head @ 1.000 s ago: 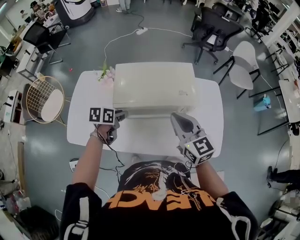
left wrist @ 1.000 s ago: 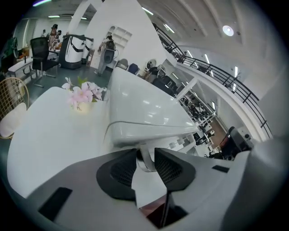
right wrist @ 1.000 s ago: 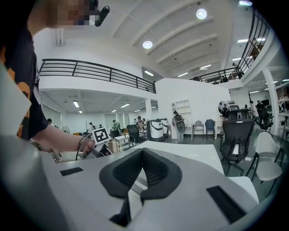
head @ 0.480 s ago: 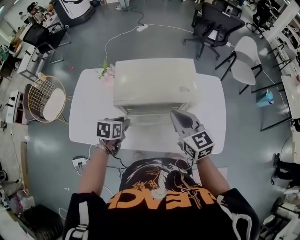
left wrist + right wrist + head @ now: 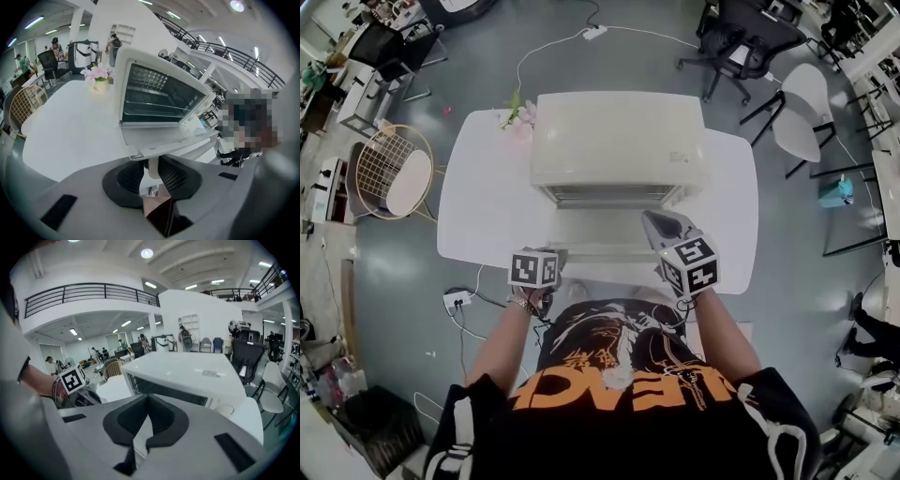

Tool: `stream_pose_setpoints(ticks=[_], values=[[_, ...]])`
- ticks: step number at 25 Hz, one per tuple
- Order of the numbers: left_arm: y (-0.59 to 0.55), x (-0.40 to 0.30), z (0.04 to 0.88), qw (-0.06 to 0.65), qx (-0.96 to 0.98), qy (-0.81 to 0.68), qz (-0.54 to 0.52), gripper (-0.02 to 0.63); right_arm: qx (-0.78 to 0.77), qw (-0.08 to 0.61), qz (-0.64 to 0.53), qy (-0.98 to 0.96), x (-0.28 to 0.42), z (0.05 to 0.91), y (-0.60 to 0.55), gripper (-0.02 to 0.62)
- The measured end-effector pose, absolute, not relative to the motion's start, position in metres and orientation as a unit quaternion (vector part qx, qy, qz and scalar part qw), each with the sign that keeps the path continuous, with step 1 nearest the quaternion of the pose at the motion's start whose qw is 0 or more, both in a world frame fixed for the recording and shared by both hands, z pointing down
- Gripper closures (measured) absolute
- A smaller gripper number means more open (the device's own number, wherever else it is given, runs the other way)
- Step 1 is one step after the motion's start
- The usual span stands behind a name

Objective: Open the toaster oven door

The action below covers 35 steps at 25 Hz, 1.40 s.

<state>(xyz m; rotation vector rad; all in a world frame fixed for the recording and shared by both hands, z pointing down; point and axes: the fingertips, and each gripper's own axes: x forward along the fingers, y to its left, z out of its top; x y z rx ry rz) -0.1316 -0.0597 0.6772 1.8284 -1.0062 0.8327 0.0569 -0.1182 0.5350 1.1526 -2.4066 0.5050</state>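
As the left tongs [image 5: 151,161] close, the handle [image 5: 174,145] sits between them.

Oven [image 5: 619,141]: cream-white box, mid-table, front toward person. Door [image 5: 161,135]: open, swung down almost level; wire racks show inside. Handle [image 5: 187,146]: white bar along door's free edge, clamped by left gripper [image 5: 151,165].

The toaster oven door [image 5: 605,231] has swung down open, drawn by the left gripper [image 5: 551,262], fingers [image 5: 175,176] closing on its handle [image 5: 151,165].
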Motion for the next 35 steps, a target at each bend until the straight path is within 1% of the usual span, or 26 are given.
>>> stream_pose_setpoints(ticks=[3,7,16,24,29,30,33,35], values=[[-0.043,-0.133,0.697,0.441,0.718,-0.423,0.333,0.492,0.396,0.272,0.230,-0.846,0.063,0.583,-0.108,0.581],[-0.030,-0.134,0.715,0.432,0.710,-0.446,0.332,0.491,0.379,0.322,0.275,-0.822,0.072,0.632,-0.094,0.581],[-0.017,-0.135,0.740,0.395,0.722,-0.475,0.312,0.488,0.356,0.383,0.324,-0.789,0.083,0.695,-0.078,0.581],[-0.018,-0.135,0.734,0.394,0.702,-0.494,0.327,0.492,0.321,0.433,0.332,-0.774,0.079,0.719,-0.066,0.581],[-0.011,-0.136,0.739,0.394,0.697,-0.501,0.329,0.494,0.293,0.441,0.355,-0.770,0.075,0.728,-0.064,0.581],[-0.005,-0.138,0.740,0.400,0.697,-0.496,0.329,0.502,0.292,0.438,0.363,-0.769,0.076,0.729,-0.062,0.581],[0.016,-0.158,0.746,0.437,0.680,-0.506,0.302,0.563,0.294,0.429,0.379,-0.765,0.077,0.735,-0.057,0.581],[0.017,-0.172,0.746,0.447,0.666,-0.524,0.287,0.561,0.296,0.429,0.381,-0.764,0.078,0.737,-0.058,0.581]])
